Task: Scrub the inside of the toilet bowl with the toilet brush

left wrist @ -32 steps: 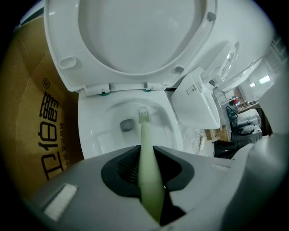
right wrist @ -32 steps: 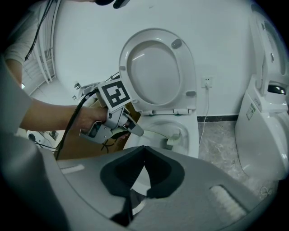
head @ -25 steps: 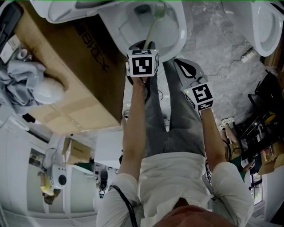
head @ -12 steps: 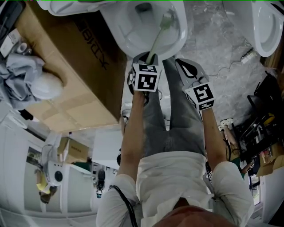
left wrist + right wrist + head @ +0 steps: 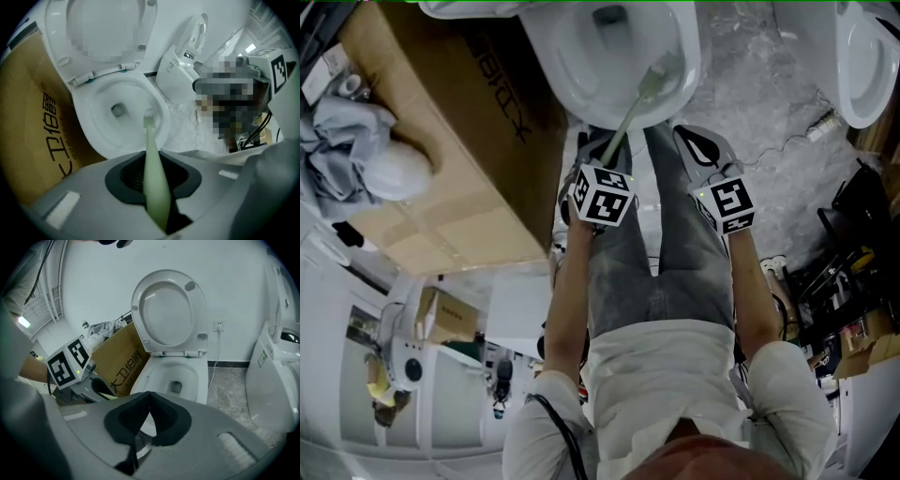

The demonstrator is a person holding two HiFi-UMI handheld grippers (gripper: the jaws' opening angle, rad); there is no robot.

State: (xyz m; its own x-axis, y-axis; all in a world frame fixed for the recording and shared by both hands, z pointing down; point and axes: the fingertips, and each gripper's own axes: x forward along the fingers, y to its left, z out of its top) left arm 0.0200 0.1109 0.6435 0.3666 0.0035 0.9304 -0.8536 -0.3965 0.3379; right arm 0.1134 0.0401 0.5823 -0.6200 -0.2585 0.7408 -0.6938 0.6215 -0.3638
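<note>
Left tool clamps the toilet brush, head inside the toilet bowl (right tool closed, empty).

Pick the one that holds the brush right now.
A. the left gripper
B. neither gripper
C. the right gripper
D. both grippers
A: the left gripper has its jaws clamped on the pale green brush handle, while the right gripper has its jaws together on nothing.
</note>
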